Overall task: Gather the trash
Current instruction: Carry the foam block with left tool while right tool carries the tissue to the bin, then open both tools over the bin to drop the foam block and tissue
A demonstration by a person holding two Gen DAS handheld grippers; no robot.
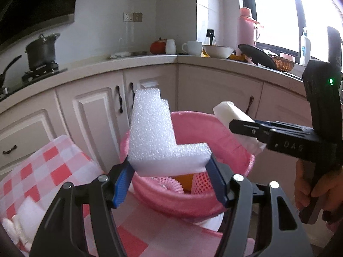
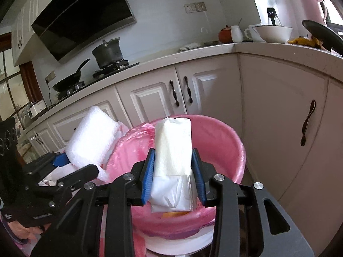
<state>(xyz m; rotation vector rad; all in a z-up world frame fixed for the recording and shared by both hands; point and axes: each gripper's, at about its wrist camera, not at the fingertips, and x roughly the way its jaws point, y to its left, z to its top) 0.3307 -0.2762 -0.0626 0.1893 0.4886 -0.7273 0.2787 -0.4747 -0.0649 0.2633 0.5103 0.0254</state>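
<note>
Clamping foam block in left hand-held gripper, above pink bin.

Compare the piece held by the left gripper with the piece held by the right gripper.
The foam block in the left gripper is L-shaped, stiff-looking and bubbly white; the folded tissue pack in the right gripper is a smooth, cream, long rectangle with a clear wrapper at its base. The foam block is wider between the fingers. Both are clamped above the pink-lined bin.
</note>
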